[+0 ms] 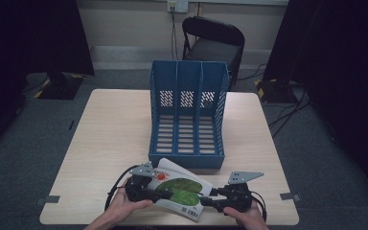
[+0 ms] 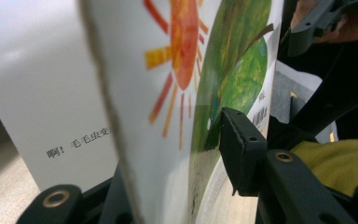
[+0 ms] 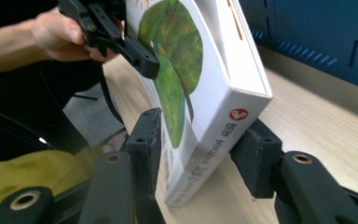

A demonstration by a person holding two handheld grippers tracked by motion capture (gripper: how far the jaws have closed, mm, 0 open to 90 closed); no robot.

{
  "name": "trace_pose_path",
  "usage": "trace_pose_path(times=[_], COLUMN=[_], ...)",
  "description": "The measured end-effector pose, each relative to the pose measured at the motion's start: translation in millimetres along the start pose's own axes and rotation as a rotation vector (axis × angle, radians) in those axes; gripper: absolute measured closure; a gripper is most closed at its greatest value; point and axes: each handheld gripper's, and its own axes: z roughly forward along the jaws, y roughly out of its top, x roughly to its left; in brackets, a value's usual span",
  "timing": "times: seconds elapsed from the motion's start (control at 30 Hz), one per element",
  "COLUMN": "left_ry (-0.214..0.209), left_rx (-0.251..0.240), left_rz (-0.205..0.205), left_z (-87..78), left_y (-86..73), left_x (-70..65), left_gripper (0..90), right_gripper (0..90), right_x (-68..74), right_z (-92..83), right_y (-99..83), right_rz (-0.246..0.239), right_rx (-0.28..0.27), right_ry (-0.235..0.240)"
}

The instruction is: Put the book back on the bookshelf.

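The picture book [image 1: 181, 189] sits tilted at the desk's [image 1: 110, 143] near edge, just in front of the blue file rack [image 1: 188, 115]. The left gripper [image 1: 146, 189] is clamped tight on 1 end of its cover. The right gripper [image 1: 215, 194] straddles the spine end, its jaws narrowed around it, though firm pressure is hard to tell. If that side is loose, the book could pivot and slip while being lifted toward 1 of the rack's 3 slots.
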Motion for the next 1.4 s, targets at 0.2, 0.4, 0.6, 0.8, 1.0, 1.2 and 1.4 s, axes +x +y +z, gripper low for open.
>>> trace_pose_path(times=[0.2,0.4,0.6,0.8,1.0,1.2,1.4], left_ry=[-0.02,-0.033,-0.02,0.055,0.087,0.143,0.13], left_rx=[0.006,0.007,0.016,-0.049,-0.099,-0.098,-0.036], left_rz=[0.035,0.039,0.02,-0.058,-0.12,-0.128,-0.115], left_z=[0.6,4.7,3.4,-14.7,-26.8,-28.7,-11.7], left_y=[-0.2,0.5,1.0,-1.6,-3.8,-3.7,-3.4], left_x=[-2.6,-6.7,-6.1,4.8,14.7,17.9,19.4], left_gripper=[66.3,64.8,59.6,50.3,46.5,34.0,33.8], right_gripper=[59.4,62.8,68.7,73.2,74.9,74.9,74.2], right_x=[5.9,12.8,14.3,12.5,14.9,20.1,21.2], right_z=[2.3,12.7,13.0,3.9,-1.4,-4.6,1.4], right_y=[4.2,6.6,6.6,8.8,11.3,16.7,7.8], right_rz=[-0.044,-0.069,-0.099,-0.119,-0.14,-0.174,-0.185], right_rx=[-0.015,-0.001,-0.017,-0.031,-0.047,-0.074,-0.013], right_ry=[0.037,-0.002,-0.052,-0.062,-0.094,-0.108,-0.106])
